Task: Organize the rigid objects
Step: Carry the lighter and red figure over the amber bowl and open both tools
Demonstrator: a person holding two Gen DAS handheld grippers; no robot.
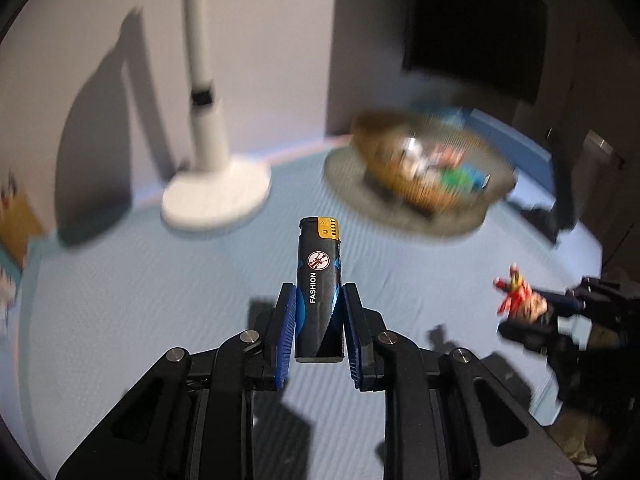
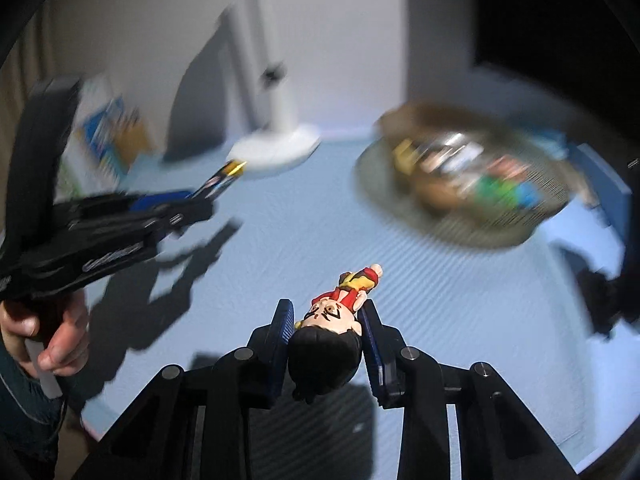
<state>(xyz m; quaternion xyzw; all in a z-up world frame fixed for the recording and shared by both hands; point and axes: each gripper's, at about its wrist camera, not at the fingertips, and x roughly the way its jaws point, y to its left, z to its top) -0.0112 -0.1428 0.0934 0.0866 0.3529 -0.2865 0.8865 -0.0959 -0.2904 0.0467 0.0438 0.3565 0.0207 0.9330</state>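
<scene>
My left gripper (image 1: pixel 319 300) is shut on a black and blue lighter (image 1: pixel 319 280) with a gold top, held upright above the light blue cloth. My right gripper (image 2: pixel 326 314) is shut on a small toy figure (image 2: pixel 334 320) with black hair and red clothes, gripped at the head. The figure also shows in the left wrist view (image 1: pixel 514 290) at the right, and the lighter shows in the right wrist view (image 2: pixel 222 178) at the left. A woven basket (image 1: pixel 424 160) with several small objects stands on a round mat ahead; it also shows in the right wrist view (image 2: pixel 476 176).
A white lamp base (image 1: pixel 216 194) with its pole stands at the back left, near the wall. Boxes (image 2: pixel 108 136) lean at the far left. A dark screen (image 1: pixel 476 28) hangs on the wall behind the basket. A dark object (image 2: pixel 608 292) lies at the right.
</scene>
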